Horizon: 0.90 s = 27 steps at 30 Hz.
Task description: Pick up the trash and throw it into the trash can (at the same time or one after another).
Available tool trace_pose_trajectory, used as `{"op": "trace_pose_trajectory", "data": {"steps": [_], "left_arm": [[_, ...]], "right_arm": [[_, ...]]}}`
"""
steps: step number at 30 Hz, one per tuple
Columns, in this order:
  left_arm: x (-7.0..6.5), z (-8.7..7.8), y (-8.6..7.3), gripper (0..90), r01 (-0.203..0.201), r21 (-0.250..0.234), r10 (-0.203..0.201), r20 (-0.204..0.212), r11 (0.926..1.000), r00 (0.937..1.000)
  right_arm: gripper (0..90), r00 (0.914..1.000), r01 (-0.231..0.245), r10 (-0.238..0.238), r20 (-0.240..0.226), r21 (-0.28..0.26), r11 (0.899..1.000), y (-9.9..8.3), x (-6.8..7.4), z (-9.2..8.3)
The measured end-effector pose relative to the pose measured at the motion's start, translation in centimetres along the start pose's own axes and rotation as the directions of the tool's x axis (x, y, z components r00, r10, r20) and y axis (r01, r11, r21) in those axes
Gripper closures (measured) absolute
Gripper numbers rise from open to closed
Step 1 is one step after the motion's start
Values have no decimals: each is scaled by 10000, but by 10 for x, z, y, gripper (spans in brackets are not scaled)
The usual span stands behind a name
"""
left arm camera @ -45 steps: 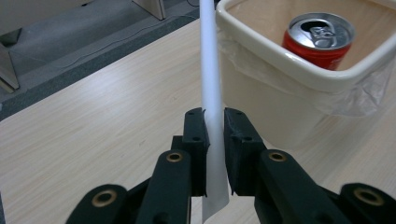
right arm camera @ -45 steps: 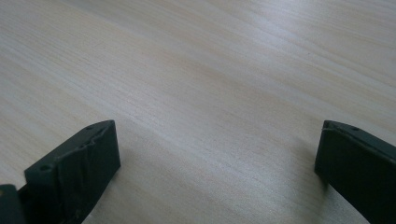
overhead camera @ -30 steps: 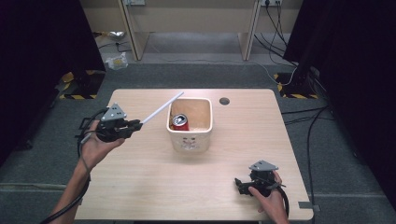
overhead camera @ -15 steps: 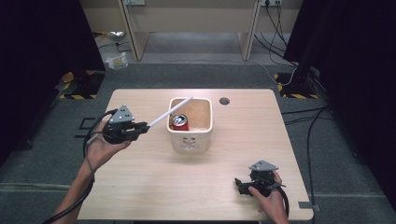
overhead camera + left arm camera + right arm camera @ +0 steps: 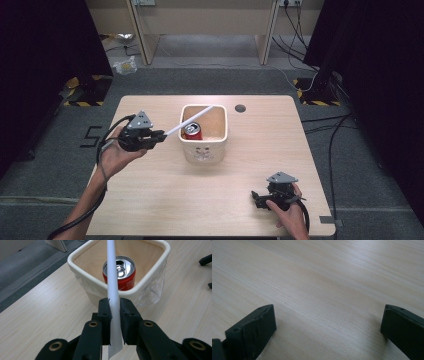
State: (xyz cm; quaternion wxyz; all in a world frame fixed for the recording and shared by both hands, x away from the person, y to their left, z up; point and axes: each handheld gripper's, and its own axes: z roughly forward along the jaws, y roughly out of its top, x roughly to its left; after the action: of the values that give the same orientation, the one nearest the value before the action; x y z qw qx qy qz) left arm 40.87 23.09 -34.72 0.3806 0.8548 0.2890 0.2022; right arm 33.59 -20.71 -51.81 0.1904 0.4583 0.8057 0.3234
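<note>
Left tool [image 5: 115,307] gripping white stick [image 5: 112,282], over bin [image 5: 82,285]

— What is around my work here?

— I sit at a pale wooden table [image 5: 210,210]. A small round dark hole [image 5: 240,108] is in its far edge, right of the middle.

— And on the floor?

— Grey carpet. A crumpled clear bag [image 5: 124,65] lies far left, near a wooden desk leg [image 5: 145,30]. Two bases with yellow-and-black stripes stand beyond the table, one far left [image 5: 82,90], one far right [image 5: 312,95].

— Anything else?

— Black cables [image 5: 330,135] trail across the floor on the right. A tape mark [image 5: 92,136] sits left of the table. Dark curtains hang at the left [image 5: 40,50] and the right [image 5: 380,75].
</note>
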Motion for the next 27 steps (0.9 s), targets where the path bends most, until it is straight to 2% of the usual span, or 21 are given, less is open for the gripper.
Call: {"op": "trace_pose_trajectory", "data": {"steps": [8, 16, 27], "left_arm": [[-1, 4, 8, 791, -106, 125, 105, 83, 9999, 9999], [5, 12, 13, 790, 22, 172, -21, -40, 9999, 10000], [18, 24, 27, 785, 254, -22, -254, -179, 9997, 9995]], "right_arm": [[2, 10000, -3, 3, -4, 6, 10000, 0, 0, 0], [2, 10000, -4, 4, -4, 7, 10000, 0, 0, 0], [2, 10000, 10, -10, -4, 2, 10000, 0, 0, 0]]}}
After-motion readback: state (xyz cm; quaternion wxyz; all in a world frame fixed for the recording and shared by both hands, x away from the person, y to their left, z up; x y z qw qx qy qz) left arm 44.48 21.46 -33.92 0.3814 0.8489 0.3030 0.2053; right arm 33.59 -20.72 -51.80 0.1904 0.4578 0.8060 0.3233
